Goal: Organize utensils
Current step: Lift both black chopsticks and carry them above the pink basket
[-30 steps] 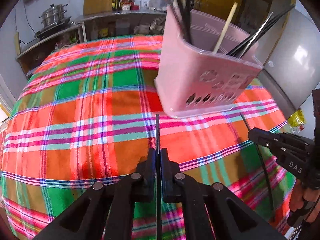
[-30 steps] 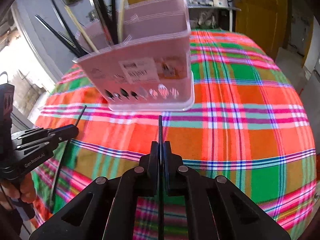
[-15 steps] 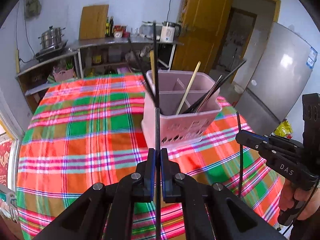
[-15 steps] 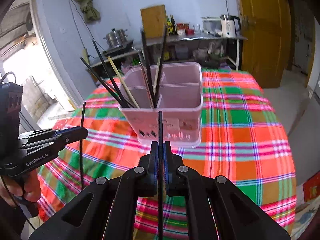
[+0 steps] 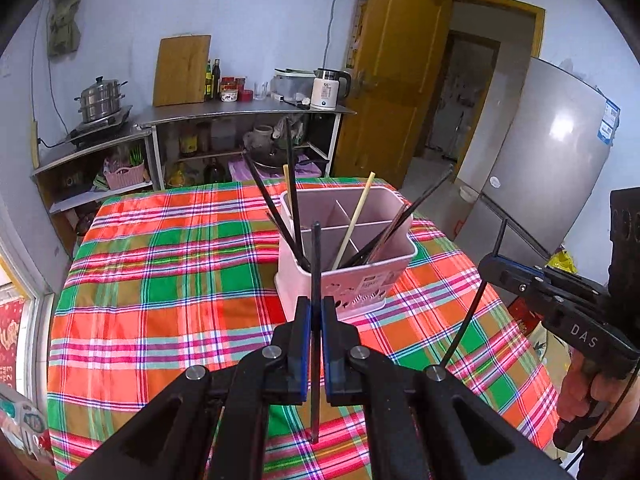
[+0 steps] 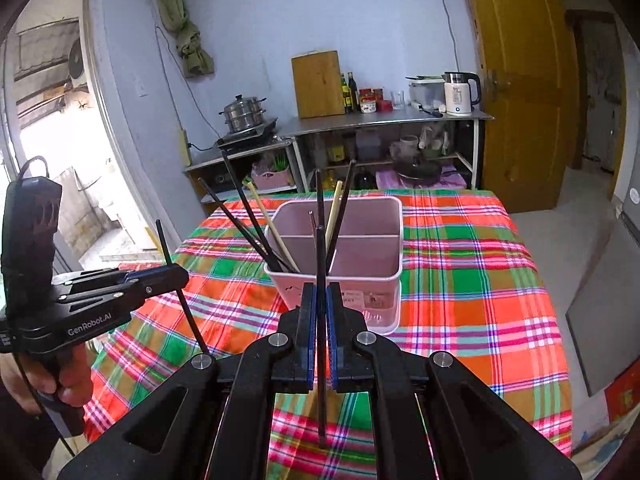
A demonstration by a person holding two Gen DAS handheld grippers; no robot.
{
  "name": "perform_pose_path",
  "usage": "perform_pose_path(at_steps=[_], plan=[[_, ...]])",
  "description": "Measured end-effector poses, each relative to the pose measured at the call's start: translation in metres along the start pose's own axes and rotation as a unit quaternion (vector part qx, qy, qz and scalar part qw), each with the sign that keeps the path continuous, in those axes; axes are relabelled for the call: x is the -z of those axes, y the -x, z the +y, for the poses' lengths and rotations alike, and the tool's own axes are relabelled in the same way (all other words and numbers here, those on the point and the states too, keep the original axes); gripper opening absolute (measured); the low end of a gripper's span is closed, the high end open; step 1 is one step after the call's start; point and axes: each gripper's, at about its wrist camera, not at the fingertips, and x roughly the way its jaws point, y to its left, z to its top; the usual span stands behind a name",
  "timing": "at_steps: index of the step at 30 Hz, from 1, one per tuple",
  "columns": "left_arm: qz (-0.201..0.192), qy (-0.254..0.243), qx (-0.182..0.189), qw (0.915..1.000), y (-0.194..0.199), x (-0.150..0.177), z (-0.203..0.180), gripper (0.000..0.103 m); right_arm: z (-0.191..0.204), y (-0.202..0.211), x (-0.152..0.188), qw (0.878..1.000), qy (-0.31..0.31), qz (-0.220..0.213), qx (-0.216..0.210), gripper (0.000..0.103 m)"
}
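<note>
A pink utensil holder [image 5: 360, 288] [image 6: 372, 292] stands on the plaid tablecloth [image 5: 160, 280], with several black and pale chopsticks leaning in its compartments. My left gripper [image 5: 316, 304] is shut on a black chopstick [image 5: 316, 256], held upright above the cloth just short of the holder. My right gripper [image 6: 319, 288] is shut on another black chopstick [image 6: 320, 256] in the same way. Each shows in the other's view: the right gripper [image 5: 490, 266] with its tilted chopstick [image 5: 468, 324], and the left gripper [image 6: 182, 274] with its chopstick [image 6: 180, 292]. A hand [image 6: 72, 380] holds each handle.
Behind the table a steel counter [image 5: 248, 112] carries a kettle [image 5: 326, 92], a cutting board [image 5: 182, 70] and bottles; a steamer pot [image 5: 98, 100] sits to its left. A fridge [image 5: 552, 152] and a wooden door [image 5: 392, 80] stand to the right.
Both grippers have risen with their chopsticks and tipped upward. The holder, which filled the views from close by, now sits lower and smaller, seen from above.
</note>
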Motion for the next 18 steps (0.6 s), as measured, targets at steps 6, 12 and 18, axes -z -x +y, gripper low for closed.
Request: perform_pose_path(at_steps=[6, 12, 18], plan=[[0.0, -0.011, 0.002, 0.9999, 0.015, 0.009, -0.006, 0.005, 0.007, 0.011, 0.006, 1.0, 0.009, -0.002, 0.001, 0.005], [0.002, -0.015, 0.009, 0.9998, 0.036, 0.024, -0.013, 0.005, 0.016, 0.031, 0.016, 1.0, 0.022, -0.003, 0.007, 0.005], [0.005, -0.018, 0.007, 0.9998, 0.054, 0.039, -0.017, 0.005, 0.025, 0.05, 0.031, 0.999, 0.032, 0.001, 0.015, 0.005]])
